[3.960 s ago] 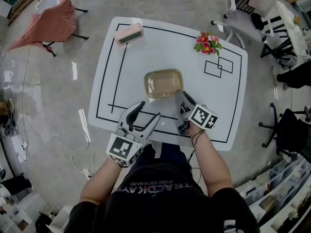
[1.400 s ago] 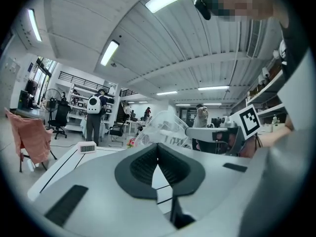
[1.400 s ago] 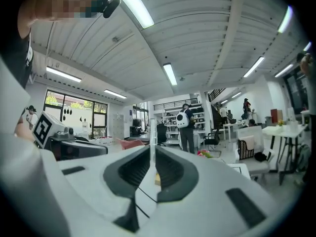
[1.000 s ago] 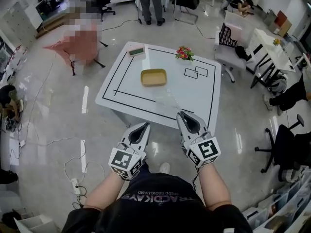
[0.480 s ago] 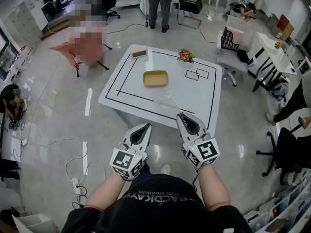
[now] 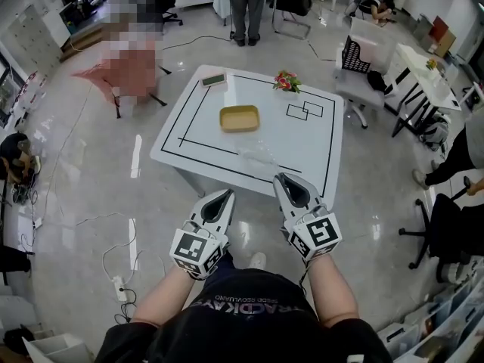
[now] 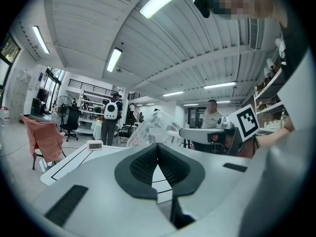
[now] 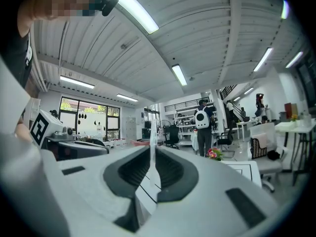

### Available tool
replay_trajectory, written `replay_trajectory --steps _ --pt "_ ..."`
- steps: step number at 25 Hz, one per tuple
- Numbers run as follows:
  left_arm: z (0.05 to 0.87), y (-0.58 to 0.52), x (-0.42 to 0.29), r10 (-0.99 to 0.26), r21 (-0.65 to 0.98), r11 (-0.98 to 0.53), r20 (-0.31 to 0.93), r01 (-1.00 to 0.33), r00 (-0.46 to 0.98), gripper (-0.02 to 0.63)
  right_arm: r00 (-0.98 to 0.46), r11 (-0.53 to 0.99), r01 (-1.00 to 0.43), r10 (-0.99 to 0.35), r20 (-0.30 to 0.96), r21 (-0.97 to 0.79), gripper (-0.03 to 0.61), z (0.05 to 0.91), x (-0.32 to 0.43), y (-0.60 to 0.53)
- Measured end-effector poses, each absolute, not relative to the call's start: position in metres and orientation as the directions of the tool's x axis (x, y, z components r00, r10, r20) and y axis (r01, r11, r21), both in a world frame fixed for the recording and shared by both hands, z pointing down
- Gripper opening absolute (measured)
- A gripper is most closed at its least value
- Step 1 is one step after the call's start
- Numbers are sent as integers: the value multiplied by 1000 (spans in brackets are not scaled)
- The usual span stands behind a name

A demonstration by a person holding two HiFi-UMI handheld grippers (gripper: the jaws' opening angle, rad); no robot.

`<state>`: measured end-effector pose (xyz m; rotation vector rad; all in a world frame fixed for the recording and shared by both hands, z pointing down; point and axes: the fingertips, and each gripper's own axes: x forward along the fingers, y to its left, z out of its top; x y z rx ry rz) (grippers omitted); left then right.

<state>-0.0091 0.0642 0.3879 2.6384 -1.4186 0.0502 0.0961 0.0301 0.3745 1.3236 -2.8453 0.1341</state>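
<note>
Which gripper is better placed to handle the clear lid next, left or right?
Right, most likely. The right gripper is shut on the clear plastic lid, its thin edge pinched between the jaws. The left gripper is shut, with nothing in it.

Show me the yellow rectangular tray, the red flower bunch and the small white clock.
yellow rectangular tray [image 6: 239, 118], head view, bare bottom
red flower bunch [image 6: 286, 82], head view, the blossoms
small white clock [image 6: 213, 80], head view, its display

The white, black-lined table [image 6: 302, 148] bears a tan tray [image 6: 239, 118], a flower bunch [image 6: 286, 82] and a small clock [image 6: 213, 79].
</note>
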Motion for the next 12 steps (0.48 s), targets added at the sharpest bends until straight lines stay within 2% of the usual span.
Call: replay_trajectory --steps 12 --pt "388 56 -7 -826 104 -545 102 -832 554 5 -642 638 -766 -766 43 -80 34 379 100 22"
